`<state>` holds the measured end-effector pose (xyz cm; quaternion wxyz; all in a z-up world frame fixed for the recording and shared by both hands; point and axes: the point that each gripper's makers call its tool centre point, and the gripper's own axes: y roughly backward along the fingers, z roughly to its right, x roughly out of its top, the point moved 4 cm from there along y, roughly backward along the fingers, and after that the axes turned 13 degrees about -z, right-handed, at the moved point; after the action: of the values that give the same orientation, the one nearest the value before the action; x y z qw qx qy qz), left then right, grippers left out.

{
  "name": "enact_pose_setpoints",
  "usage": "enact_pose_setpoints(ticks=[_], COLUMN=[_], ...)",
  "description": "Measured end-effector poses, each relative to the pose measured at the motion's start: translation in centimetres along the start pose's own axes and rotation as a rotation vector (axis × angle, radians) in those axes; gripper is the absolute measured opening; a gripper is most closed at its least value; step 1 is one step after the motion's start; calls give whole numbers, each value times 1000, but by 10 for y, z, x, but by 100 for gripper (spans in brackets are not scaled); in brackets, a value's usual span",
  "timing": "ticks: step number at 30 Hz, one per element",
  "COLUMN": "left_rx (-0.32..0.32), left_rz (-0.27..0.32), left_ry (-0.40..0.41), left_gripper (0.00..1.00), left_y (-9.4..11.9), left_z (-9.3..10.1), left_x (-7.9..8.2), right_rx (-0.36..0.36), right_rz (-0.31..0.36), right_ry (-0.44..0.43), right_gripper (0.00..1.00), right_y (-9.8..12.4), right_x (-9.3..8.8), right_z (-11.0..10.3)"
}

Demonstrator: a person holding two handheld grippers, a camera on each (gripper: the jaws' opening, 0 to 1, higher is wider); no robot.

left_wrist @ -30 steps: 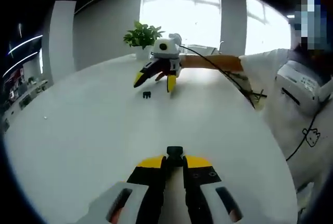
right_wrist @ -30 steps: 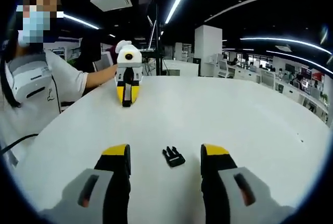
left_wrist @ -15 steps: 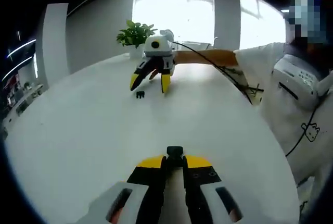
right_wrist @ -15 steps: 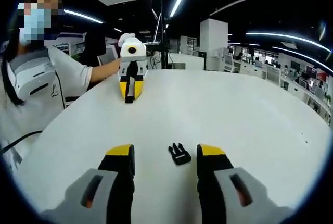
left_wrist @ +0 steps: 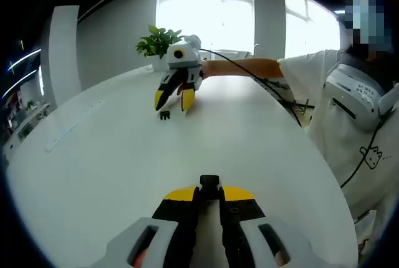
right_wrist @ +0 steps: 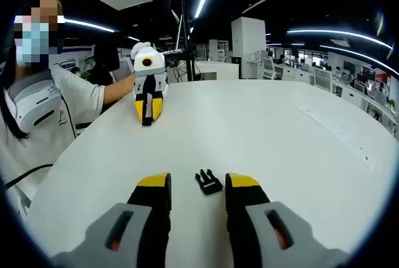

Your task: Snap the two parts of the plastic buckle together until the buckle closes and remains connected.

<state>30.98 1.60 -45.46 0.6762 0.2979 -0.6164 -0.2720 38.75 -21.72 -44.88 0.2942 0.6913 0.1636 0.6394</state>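
Left gripper, left gripper view: jaws pressed together on a small black buckle part that pokes out between the yellow tips.
Table, left gripper view: white and round; the held buckle part sits over its near edge.
Right gripper, left gripper view: far across the table from the left gripper, tips pointing down, the second buckle part lying on the table just below them.
Plant, left gripper view: green, at the far table edge behind the right gripper.
Right gripper, right gripper view: jaws parted, one on each side of the second buckle part; contact cannot be told.
Second buckle part, right gripper view: flat on the table, prongs toward the left gripper.
Left gripper, right gripper view: across the table, tips together and pointing down.
Person, right gripper view: white shirt, beside the table behind the left gripper.
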Motion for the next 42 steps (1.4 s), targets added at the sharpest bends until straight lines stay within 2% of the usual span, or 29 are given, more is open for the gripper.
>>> enact_pose_setpoints(ticks=[15,33,42], left_rx=[-15,-20,-21], left_rz=[-10,-9,-9], left_ry=[-5,-12,-12], left_gripper=[12,12,12], left_y=[-1,-3,-3], left_z=[2,5,4], left_x=[-2,-1,-1], right_rx=[-4,-11,-29], right_rz=[-43,-49,-45], right_ry=[-4,31,46], right_gripper=[25,18,11], right_y=[-5,-5,-3], right_x=[-6,-6,-8], right_z=[2,-3,3])
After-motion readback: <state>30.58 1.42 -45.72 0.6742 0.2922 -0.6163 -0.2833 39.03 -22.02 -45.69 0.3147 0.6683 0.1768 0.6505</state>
